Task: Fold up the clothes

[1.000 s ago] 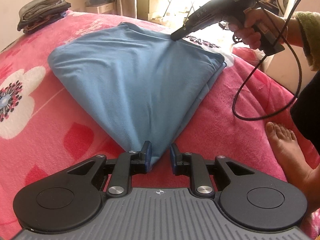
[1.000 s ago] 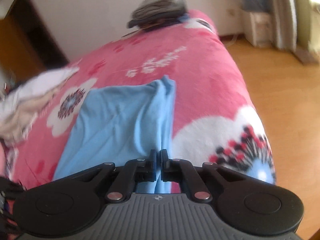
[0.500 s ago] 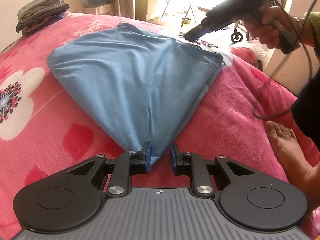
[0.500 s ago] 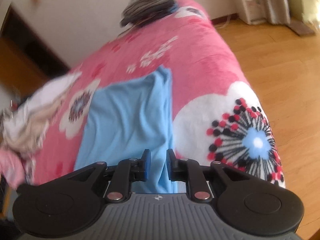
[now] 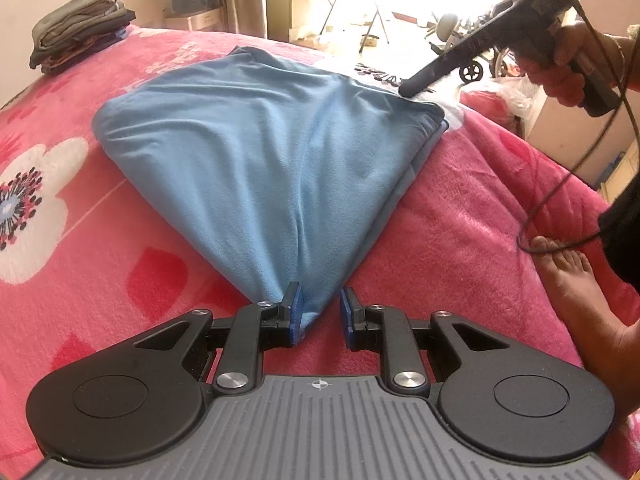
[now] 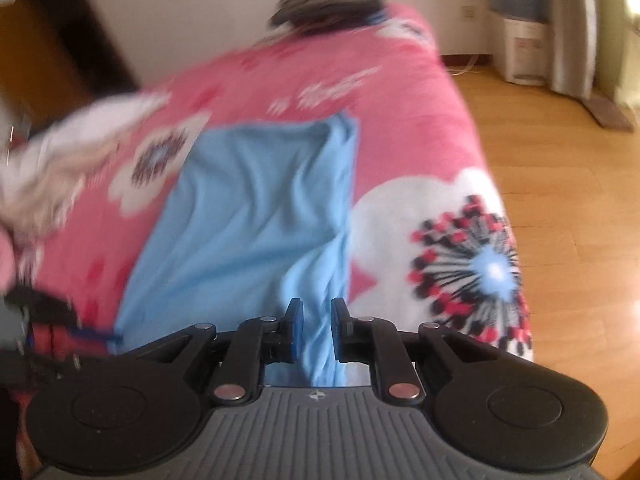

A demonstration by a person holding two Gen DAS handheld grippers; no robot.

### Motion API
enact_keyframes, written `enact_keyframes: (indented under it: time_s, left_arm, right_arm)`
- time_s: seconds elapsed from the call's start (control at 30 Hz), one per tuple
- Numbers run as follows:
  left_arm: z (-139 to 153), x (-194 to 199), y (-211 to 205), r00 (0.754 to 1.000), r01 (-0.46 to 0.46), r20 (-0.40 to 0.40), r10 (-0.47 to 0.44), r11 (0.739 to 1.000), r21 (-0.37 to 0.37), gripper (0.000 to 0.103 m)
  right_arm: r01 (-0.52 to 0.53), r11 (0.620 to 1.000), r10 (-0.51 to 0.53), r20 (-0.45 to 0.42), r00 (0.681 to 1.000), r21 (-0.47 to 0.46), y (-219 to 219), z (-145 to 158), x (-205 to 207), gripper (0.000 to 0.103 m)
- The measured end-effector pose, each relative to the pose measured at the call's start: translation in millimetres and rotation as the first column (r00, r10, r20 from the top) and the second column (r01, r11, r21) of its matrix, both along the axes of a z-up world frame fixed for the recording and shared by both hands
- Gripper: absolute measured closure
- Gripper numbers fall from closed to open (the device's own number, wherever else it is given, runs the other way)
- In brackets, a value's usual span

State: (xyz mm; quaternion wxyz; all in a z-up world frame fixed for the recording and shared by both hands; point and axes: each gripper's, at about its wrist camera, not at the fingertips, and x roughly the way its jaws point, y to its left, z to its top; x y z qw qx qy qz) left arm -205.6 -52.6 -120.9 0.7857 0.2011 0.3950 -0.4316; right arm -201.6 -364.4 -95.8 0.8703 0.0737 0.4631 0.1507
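Observation:
A light blue garment (image 5: 272,160) lies folded on the pink floral blanket (image 5: 472,216). Its near corner tapers to a point between the fingers of my left gripper (image 5: 320,304), which stands open, with the cloth touching the left pad. In the left wrist view my right gripper (image 5: 476,46) hovers over the garment's far right corner, held in a hand. The right wrist view is blurred. There my right gripper (image 6: 317,314) is open above the edge of the blue garment (image 6: 248,220), and nothing is pinched.
A stack of folded clothes (image 5: 78,28) sits at the bed's far corner. A heap of pale unfolded clothes (image 6: 60,160) lies at the left in the right wrist view. A bare foot (image 5: 580,296) and a hanging cable (image 5: 576,176) are at the right. Wooden floor (image 6: 560,152) lies beyond the bed edge.
My right gripper was shut on the garment's edge a second ago; it has opened, let go and drawn back. The left gripper stays open at the near corner.

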Motion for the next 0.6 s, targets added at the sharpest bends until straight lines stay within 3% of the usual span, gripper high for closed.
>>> enact_keyframes:
  time_s: [0.13,0.2,0.37,0.47,0.53,0.6]
  left_arm:
    - [0,-1,0,1.0,0.004,0.004,-0.004,1.0,0.002,0.083]
    - [0,-1,0,1.0,0.003,0.004,-0.003,1.0,0.002,0.083]
    - [-1,-1,0,1.0,0.014,0.007,-0.014,1.0,0.002,0.081]
    - [0,-1,0,1.0,0.022,0.007,-0.022,1.0,0.003,0.081]
    - [0,-1,1,1.0,0.025,0.007,-0.025,1.0,0.003,0.081]
    - [0,-2,1,1.0,0.024,0.006,-0.024,1.0,0.001,0.081]
  right_arm:
    - [0.009,0.989,-0.012,-0.021,1.0,-0.151,7,-12,-8,0.086]
    - [0.017,0.99,-0.017,0.002,1.0,-0.142,4,-6,-10,0.092]
    - [0.034,0.995,-0.027,0.077,0.997,-0.089,-2,14,-17,0.091]
    - [-0.106,0.991,0.115,0.115,0.987,-0.081,20,20,-17,0.091]
    - [-0.169,0.977,0.181,0.081,0.98,-0.13,32,10,-16,0.091]
    - [-0.184,0.949,0.186,-0.018,0.982,-0.256,34,-15,-15,0.092]
